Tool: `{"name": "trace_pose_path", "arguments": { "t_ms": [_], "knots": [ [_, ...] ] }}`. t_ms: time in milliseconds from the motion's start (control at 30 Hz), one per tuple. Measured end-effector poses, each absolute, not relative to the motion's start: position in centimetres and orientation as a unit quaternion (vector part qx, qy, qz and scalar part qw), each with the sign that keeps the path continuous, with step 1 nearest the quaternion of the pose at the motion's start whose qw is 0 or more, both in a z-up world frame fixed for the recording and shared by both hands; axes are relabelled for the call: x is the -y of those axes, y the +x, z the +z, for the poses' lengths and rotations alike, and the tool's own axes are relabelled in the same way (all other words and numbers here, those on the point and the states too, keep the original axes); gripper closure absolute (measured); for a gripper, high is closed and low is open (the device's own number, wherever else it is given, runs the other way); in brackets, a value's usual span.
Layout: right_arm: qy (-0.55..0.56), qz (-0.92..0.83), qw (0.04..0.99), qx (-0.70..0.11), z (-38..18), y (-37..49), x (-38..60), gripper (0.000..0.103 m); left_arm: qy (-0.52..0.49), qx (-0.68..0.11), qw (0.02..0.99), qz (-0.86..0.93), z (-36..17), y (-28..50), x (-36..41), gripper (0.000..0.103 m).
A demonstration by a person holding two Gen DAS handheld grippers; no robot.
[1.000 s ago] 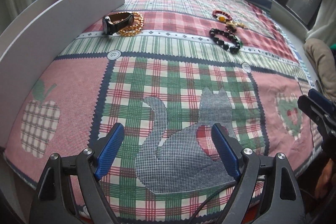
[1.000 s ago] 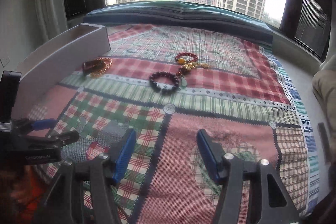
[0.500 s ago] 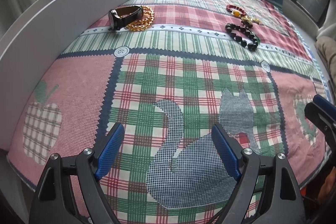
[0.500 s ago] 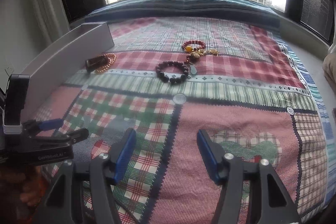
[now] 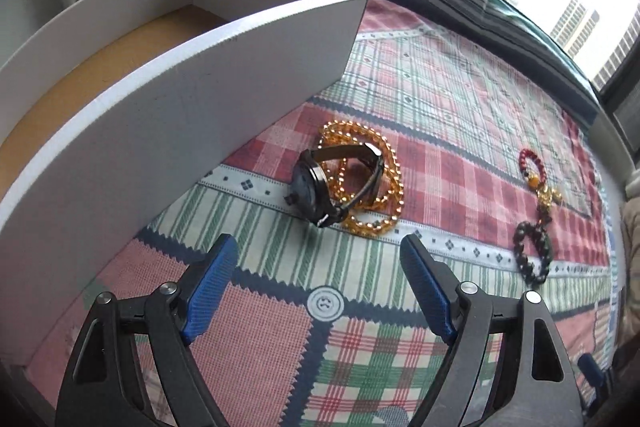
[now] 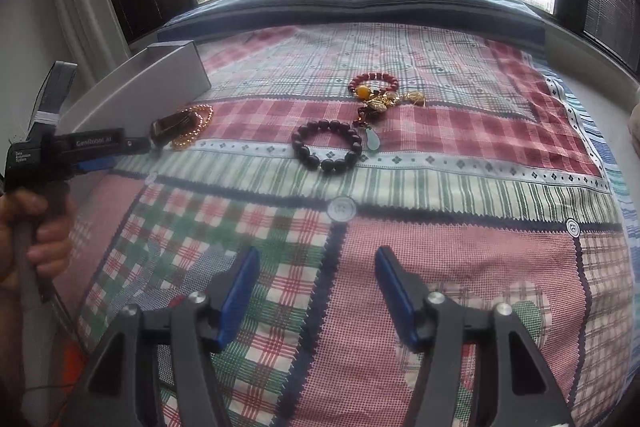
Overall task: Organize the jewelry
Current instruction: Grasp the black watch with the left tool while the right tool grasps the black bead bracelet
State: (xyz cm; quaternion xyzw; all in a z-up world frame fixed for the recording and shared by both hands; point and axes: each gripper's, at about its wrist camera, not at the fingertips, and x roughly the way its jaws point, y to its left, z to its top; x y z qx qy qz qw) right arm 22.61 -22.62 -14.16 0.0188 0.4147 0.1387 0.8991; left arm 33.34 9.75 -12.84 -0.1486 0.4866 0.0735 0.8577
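A black watch (image 5: 320, 187) lies on its side, tangled with an amber bead bracelet (image 5: 388, 179), on the patchwork cloth beside a white box (image 5: 192, 95). My left gripper (image 5: 317, 247) hovers just short of the watch; its jaws are closing slowly, still wide apart, with nothing between them. To the right lie a red bead bracelet (image 5: 530, 165) with gold charms and a dark bead bracelet (image 5: 534, 251). My right gripper (image 6: 317, 255) stands open and empty, well short of the dark bead bracelet (image 6: 326, 147) and the red bead bracelet (image 6: 372, 83). The left gripper (image 6: 140, 145) points at the watch (image 6: 174, 126).
The white box has tall walls and a brown floor (image 5: 100, 67), with nothing seen inside. A person's hand (image 6: 40, 227) holds the left gripper's handle. The patchwork cloth (image 6: 440, 187) covers the whole surface up to a window ledge (image 6: 360, 7). A beige fabric (image 5: 632, 227) lies at the right edge.
My left gripper has moved forward and left, close to the watch and the box, whose inside now shows. The right gripper has edged forward a little toward the bracelets.
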Motion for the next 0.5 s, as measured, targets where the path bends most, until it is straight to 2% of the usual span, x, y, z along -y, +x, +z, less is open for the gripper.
{"name": "trace_pose_path", "arguments": {
  "t_ms": [133, 200, 300, 400, 500],
  "knots": [
    [0.018, 0.143, 0.898, -0.415, -14.2, 23.1, 22.4, 0.042, -0.145, -0.499, 0.85, 0.087, -14.2, 36.1, -10.4, 0.034],
    [0.014, 0.145, 0.898, -0.415, -14.2, 23.5, 22.4, 0.042, -0.142, -0.504, 0.848, 0.085, -14.8, 36.9, -10.3, 0.037],
    [0.009, 0.142, 0.899, -0.413, -14.1, 24.4, 22.6, 0.042, -0.143, -0.505, 0.847, 0.079, -15.1, 37.3, -10.0, 0.045],
    [0.008, 0.138, 0.902, -0.409, -13.9, 25.4, 22.9, 0.042, -0.147, -0.513, 0.843, 0.074, -15.2, 37.2, -10.0, 0.047],
    [0.01, 0.134, 0.904, -0.405, -13.6, 26.0, 23.2, 0.042, -0.173, -0.504, 0.844, 0.062, -14.6, 36.3, -10.9, 0.042]
  ]
}}
